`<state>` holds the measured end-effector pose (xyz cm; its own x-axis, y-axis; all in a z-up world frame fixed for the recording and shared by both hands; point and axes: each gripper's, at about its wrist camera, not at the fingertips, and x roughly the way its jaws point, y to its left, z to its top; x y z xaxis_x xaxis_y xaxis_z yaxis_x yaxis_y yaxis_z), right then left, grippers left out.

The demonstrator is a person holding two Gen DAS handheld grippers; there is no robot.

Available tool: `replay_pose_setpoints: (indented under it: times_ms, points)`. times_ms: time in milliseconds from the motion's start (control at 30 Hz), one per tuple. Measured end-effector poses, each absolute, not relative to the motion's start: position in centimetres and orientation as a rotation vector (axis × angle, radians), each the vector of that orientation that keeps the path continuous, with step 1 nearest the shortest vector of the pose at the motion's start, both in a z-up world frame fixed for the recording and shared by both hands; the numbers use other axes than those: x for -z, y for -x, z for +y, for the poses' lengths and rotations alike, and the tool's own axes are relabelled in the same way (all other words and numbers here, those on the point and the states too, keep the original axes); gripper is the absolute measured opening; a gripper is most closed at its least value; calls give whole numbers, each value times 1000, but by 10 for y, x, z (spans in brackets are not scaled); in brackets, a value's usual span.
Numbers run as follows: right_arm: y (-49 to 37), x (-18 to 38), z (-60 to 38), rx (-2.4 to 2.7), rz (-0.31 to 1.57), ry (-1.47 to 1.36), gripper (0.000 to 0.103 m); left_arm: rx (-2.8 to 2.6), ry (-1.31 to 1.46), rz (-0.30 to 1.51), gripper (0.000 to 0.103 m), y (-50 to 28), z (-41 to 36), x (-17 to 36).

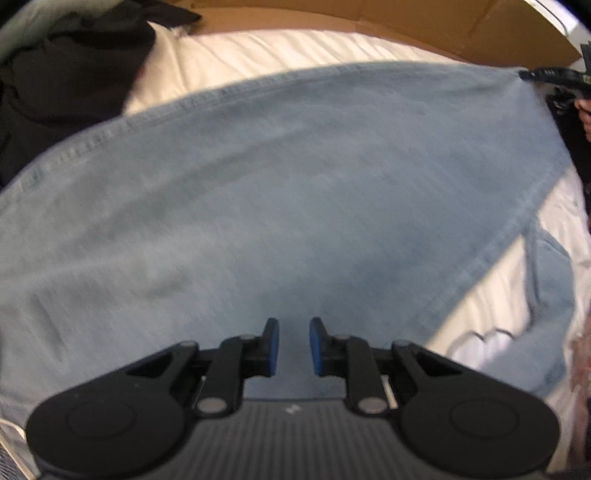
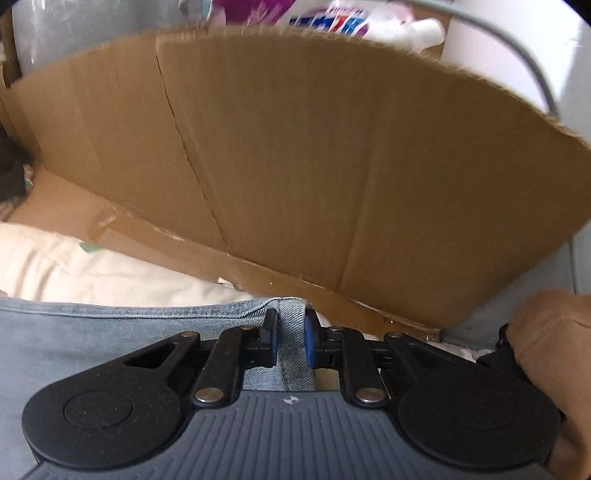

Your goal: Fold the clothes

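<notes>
The left tongs (image 1: 294,345) are seen with a narrow gap between the blue pads, and denim shows through that gap; whether cloth is gripped there cannot be told from the blurred frame. The right tongs (image 2: 291,341) are closed on a stitched corner of the light blue jeans (image 1: 280,192), a strip of hem standing up between the pads.

The jeans are spread over a white bed (image 1: 280,48), with their long axis running from near left to far right in the left wrist view. A double-stitched seam is seen along the far edge, and another seam runs down the right side towards the near right. The garment lies directly ahead of and under the left tongs, filling most of that view. Its far right corner is met by the other tongs, seen there only as a small dark shape.

A pile of dark clothing (image 1: 70,70) is shown at the far left in the left wrist view only. In the right wrist view only, an upright cardboard sheet (image 2: 295,155) is seen beyond the bed, with colourful packages (image 2: 332,18) above it, and a tan sleeve (image 2: 554,354) at the near right, beside the tool.
</notes>
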<state>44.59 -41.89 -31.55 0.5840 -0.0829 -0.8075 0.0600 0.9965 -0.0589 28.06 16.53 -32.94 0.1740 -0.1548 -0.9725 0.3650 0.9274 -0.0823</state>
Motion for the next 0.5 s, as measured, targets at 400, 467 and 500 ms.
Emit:
replay_pose_setpoints:
  times_ms: [400, 467, 500]
  points:
    - [-417, 304, -408, 0, 1000, 70, 19, -5, -161, 1161, 19, -384, 200, 334]
    - [-412, 302, -406, -15, 1008, 77, 42, -46, -115, 1176, 19, -395, 204, 341]
    - [-410, 301, -405, -23, 1013, 81, 45, -65, -89, 1185, 19, -401, 207, 345]
